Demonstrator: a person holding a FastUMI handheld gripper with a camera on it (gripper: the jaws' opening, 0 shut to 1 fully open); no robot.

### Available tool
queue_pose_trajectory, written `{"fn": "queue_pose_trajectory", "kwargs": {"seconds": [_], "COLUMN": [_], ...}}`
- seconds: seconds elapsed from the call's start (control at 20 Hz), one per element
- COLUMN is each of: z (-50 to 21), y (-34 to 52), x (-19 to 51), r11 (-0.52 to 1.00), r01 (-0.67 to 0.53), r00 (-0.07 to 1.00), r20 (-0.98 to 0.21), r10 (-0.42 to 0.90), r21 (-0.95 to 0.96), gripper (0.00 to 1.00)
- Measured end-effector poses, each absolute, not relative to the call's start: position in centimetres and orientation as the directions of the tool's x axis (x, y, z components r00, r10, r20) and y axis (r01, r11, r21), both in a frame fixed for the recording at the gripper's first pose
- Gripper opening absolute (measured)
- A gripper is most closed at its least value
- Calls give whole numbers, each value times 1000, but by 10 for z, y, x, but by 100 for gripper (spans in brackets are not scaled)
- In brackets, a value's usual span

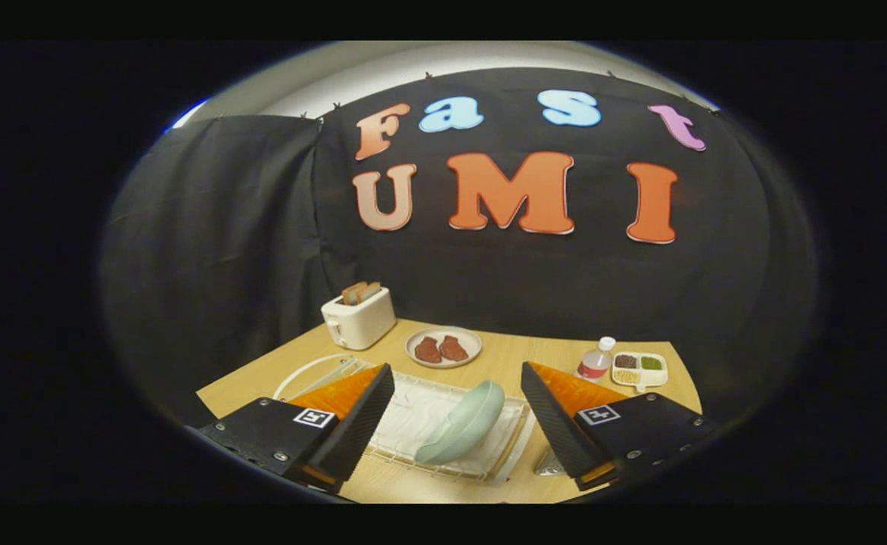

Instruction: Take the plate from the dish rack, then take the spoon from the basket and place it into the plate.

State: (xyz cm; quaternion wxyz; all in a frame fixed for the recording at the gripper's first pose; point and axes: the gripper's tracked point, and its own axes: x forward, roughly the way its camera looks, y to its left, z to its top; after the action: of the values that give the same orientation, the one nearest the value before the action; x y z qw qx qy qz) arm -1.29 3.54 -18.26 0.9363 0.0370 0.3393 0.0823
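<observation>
Tongs [457, 412] spread wide, gripping nothing; pale green plate [462, 424] stands on edge in dish rack [413, 409] between fingers.

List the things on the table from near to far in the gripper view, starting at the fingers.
Open gripper, pale green plate standing in the dish rack between its fingers → round plate of food → white toaster with bread.

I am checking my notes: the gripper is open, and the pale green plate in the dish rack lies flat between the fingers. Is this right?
Not quite. In the gripper view the plate stands tilted on edge in the dish rack, not flat. The gripper is open, with the plate between its fingers.
</observation>
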Motion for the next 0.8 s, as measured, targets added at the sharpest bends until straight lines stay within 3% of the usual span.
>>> {"fn": "queue_pose_trajectory", "kwargs": {"seconds": [0.45,0.8], "z": [-258,-295], "y": [53,53], "x": [-27,-7], "r11": [970,977], "r01": [-82,-26], "r00": [445,334], "r20": [-862,-919], "r10": [242,208], "r21": [230,211], "gripper": [98,80]}}
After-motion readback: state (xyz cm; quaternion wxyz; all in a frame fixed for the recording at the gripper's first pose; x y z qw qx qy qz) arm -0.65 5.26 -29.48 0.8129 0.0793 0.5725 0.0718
